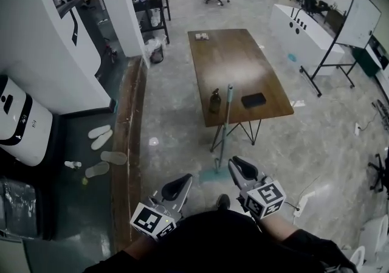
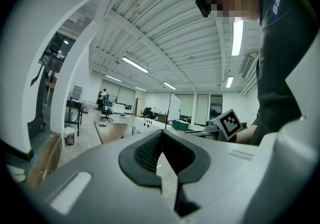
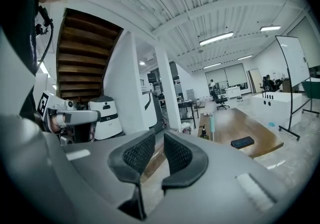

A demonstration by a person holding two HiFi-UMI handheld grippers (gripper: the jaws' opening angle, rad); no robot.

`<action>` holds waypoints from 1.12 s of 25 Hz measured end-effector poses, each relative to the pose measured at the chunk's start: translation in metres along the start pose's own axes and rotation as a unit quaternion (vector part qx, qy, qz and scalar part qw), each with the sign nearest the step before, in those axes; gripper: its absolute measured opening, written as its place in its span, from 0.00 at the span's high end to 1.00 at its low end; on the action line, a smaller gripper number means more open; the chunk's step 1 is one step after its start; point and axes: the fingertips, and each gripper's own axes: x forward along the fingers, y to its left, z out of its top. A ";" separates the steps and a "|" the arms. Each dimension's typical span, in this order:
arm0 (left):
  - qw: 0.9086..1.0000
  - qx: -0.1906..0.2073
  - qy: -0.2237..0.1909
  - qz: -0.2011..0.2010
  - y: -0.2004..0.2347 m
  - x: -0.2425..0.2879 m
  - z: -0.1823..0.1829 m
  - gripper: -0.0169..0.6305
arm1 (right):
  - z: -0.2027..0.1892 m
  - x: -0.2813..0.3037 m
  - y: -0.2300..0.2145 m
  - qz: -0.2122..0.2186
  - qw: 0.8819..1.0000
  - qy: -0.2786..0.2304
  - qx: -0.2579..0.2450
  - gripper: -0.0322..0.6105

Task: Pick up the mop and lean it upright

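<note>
The mop (image 1: 225, 124) stands nearly upright on the floor, its long teal handle leaning against the front edge of the wooden table (image 1: 237, 62) and its flat head (image 1: 214, 175) on the floor. In the right gripper view the handle top (image 3: 212, 122) shows at the table edge. Both grippers hover close to my body, apart from the mop. My right gripper (image 1: 237, 165) (image 3: 159, 136) is open a little, with nothing between its pads. My left gripper (image 1: 185, 179) (image 2: 161, 134) is shut and empty, its tips touching.
A brown bottle (image 1: 214, 101) and a black flat case (image 1: 253, 100) sit on the table near the mop. A raised wooden ledge (image 1: 129, 144) runs along the left, with slippers (image 1: 100, 135) and a white machine (image 1: 15, 121) beyond. A whiteboard (image 1: 358, 19) stands at the right.
</note>
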 end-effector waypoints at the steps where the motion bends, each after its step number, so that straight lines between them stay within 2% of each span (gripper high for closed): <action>1: 1.000 -0.001 -0.001 0.011 0.004 0.006 0.001 0.94 | 0.001 0.007 -0.013 0.001 1.000 0.001 -0.001 0.86; 5: 0.999 -0.004 0.008 0.046 0.015 0.028 -0.001 0.94 | -0.008 0.036 -0.071 0.002 1.000 0.021 -0.006 0.83; 12: 0.994 -0.008 0.028 0.101 0.021 0.062 0.003 0.94 | -0.018 0.090 -0.156 0.004 0.999 0.044 0.024 0.78; 19: 0.986 -0.015 0.048 0.161 0.027 0.067 -0.012 0.94 | -0.046 0.157 -0.203 0.022 0.996 0.087 -0.004 0.75; 24: 0.980 -0.018 0.047 0.193 0.039 0.062 -0.014 0.94 | -0.072 0.204 -0.237 0.003 0.993 0.118 -0.019 0.72; 28: 0.978 -0.018 0.046 0.201 0.045 0.059 -0.015 0.94 | -0.093 0.229 -0.251 -0.007 0.989 0.145 -0.017 0.69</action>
